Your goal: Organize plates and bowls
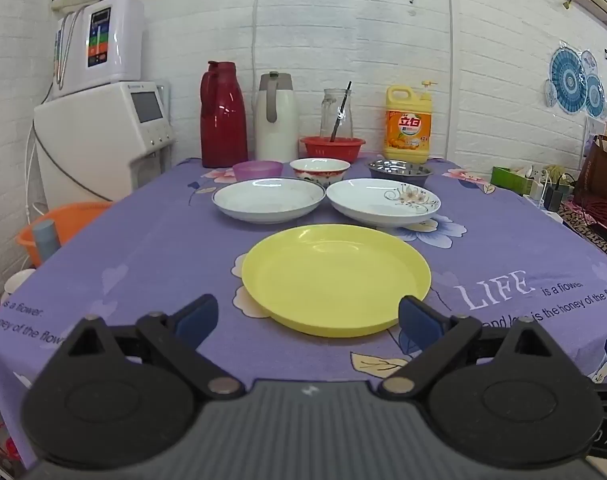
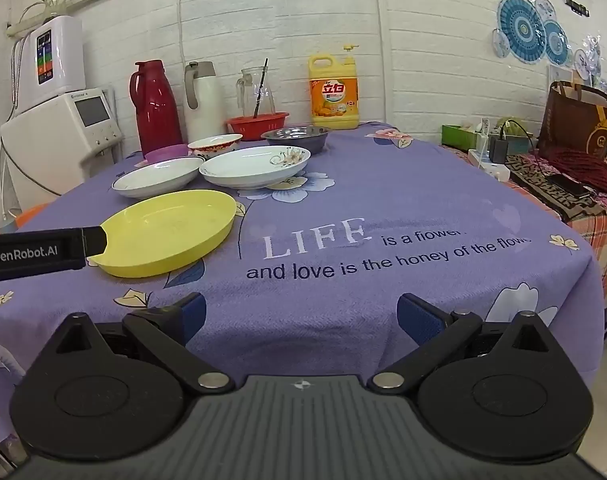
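Observation:
A yellow plate [image 1: 335, 278] [image 2: 169, 232] lies near the table's front. Behind it sit a plain white plate [image 1: 268, 199] [image 2: 157, 176] and a flowered white plate [image 1: 383, 201] [image 2: 255, 166]. Further back are a purple cup [image 1: 258, 170], a red-patterned bowl [image 1: 319, 170] [image 2: 214, 146] and a steel bowl [image 1: 399, 172] [image 2: 296, 138]. My left gripper [image 1: 308, 316] is open and empty, its jaws either side of the yellow plate's near rim. My right gripper [image 2: 300, 316] is open and empty over the bare cloth, right of the yellow plate.
A purple flowered tablecloth [image 1: 143, 248] covers the table. Along the back stand a red flask [image 1: 222, 116], a white flask [image 1: 276, 116], a glass jug [image 1: 336, 114], a red basket [image 1: 332, 148] and a yellow detergent bottle [image 1: 408, 124]. An orange basin [image 1: 63, 224] sits left, clutter right.

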